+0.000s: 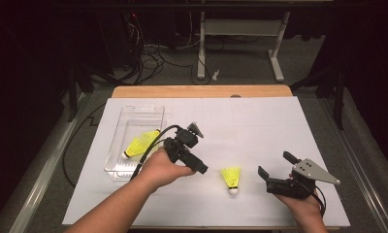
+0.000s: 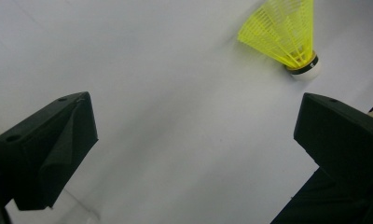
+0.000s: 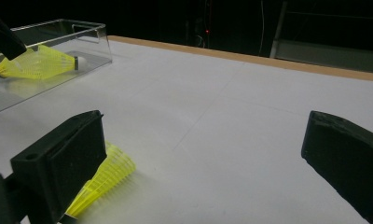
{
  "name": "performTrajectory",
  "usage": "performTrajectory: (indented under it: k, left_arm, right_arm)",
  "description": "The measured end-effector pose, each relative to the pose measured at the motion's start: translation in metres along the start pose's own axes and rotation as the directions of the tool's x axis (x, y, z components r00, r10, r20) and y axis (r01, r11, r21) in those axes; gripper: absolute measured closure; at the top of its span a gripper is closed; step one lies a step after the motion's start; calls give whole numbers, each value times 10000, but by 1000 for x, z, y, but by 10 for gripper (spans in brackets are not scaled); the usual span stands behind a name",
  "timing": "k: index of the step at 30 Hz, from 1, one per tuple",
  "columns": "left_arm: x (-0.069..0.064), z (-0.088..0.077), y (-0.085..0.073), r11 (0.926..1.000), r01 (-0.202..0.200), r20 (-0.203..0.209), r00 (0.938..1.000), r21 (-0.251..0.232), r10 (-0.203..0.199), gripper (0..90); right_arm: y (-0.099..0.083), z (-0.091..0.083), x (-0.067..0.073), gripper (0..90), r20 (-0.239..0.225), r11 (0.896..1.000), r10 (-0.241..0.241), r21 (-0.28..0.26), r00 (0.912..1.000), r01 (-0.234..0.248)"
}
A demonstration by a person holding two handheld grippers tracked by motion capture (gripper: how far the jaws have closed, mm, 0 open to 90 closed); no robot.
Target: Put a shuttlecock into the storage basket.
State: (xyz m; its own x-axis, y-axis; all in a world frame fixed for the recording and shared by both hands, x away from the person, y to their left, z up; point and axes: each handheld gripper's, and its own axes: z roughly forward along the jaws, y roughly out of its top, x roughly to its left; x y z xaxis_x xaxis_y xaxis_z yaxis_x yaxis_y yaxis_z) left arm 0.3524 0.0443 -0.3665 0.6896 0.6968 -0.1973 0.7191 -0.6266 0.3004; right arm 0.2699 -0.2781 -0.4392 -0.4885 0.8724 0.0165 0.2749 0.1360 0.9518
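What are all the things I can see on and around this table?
Shuttlecock in tray: one, yellow with white tip, lying inside the clear tray.
Shuttlecock on table: one, yellow with white tip, lying on the white surface between the two grippers.
Clear tray: one, see-through plastic, left part of the table.
Table: one, white top with a wooden far edge.
Desk frame: one, pale, on the floor behind the table.
Cables: several, dark, on the floor behind the table.
Left gripper: one, black, open, held beside the tray.
Right gripper: one, black with a grey plate, open, right of the loose shuttlecock.
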Motion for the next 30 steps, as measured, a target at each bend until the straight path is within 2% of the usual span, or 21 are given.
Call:
performTrajectory:
  k: [10, 15, 20, 25, 30]
  left_arm:
    - [-10, 16, 9, 9994, -327, 391, 9987, 67, 325, 27]
    - [-16, 21, 12, 9986, -497, 625, 9968, -174, 507, 61]
    - [-19, 26, 15, 9974, -690, 634, 9955, -189, 701, 93]
    - [-24, 30, 19, 9949, -983, 822, 9916, -218, 998, 179]
    - [-32, 34, 23, 9904, -1372, 783, 9873, -150, 1379, 261]
  right_arm:
    - [0, 0, -2, 3, 5, 10000, 46, 18, 10000, -46]
    - [0, 0, -2, 3, -7, 10000, 48, -8, 10000, -48]
    - [1, 0, -1, 3, -59, 10000, 7, -9, 10000, -7]
    - [1, -1, -1, 7, -59, 10000, 27, -6, 10000, -27]
    - [1, -1, -2, 10, -89, 10000, 33, -10, 10000, -33]
